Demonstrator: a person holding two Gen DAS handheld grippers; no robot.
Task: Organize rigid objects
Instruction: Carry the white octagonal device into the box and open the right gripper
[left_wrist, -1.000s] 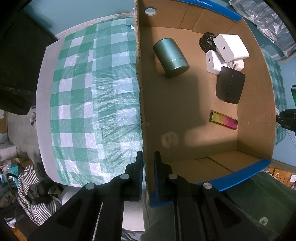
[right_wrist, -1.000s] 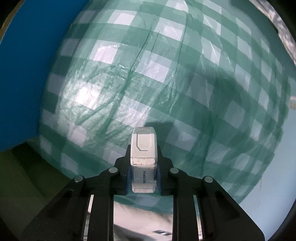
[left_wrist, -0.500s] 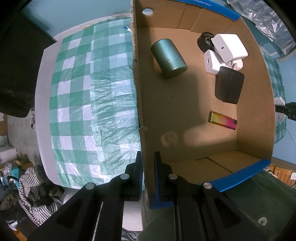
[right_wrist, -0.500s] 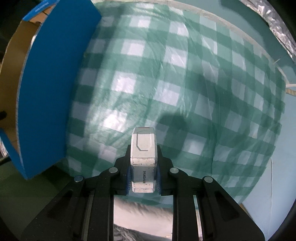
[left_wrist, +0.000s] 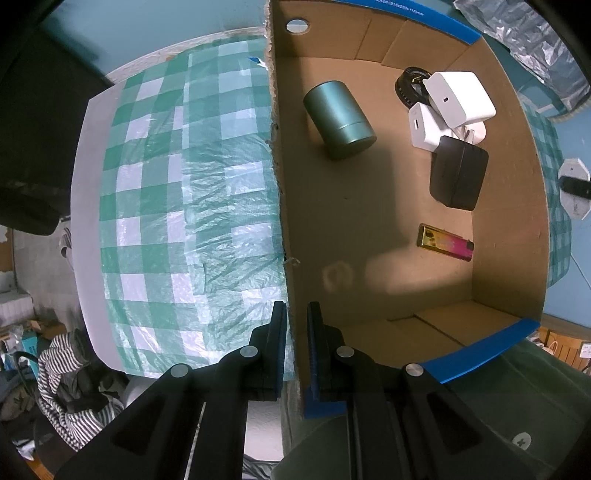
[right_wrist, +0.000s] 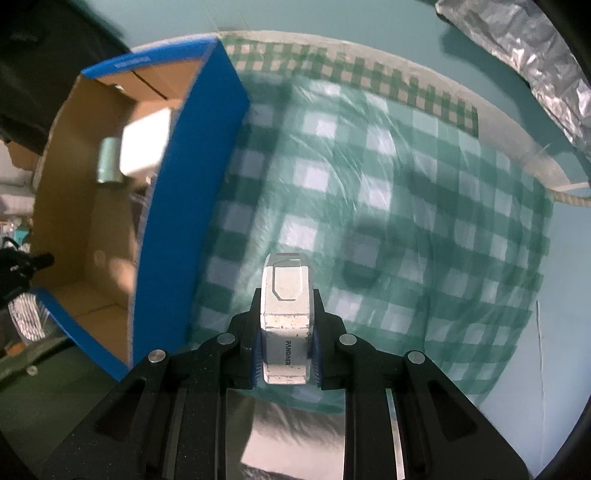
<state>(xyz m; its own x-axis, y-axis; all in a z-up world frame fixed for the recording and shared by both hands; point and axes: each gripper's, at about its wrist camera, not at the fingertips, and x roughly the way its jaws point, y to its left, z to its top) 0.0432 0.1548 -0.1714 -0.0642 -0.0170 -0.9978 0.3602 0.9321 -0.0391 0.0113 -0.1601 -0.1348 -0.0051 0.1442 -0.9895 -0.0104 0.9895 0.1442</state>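
Observation:
A cardboard box (left_wrist: 517, 206) with blue outer faces stands on the green checked tablecloth (left_wrist: 177, 206). My left gripper (left_wrist: 296, 314) is shut on the box's left wall near its front corner. Inside lie a green metal can (left_wrist: 338, 116), two white chargers (left_wrist: 460, 98), a black ring (left_wrist: 408, 86), a black case (left_wrist: 458, 177) and an iridescent lighter (left_wrist: 445, 242). My right gripper (right_wrist: 287, 295) is shut on a white block (right_wrist: 286, 284) marked PANDAER, held above the cloth to the right of the box (right_wrist: 184, 184). The same block (left_wrist: 574, 184) shows beyond the box's right wall.
Crinkled silver foil (right_wrist: 535, 62) lies at the far right of the table. A striped garment (left_wrist: 70, 373) and clutter sit on the floor past the table's near left edge. Open checked cloth (right_wrist: 406, 221) spreads right of the box.
The right gripper has risen with the white block, and the box has come into its view at the left. The left gripper keeps its hold on the box wall.

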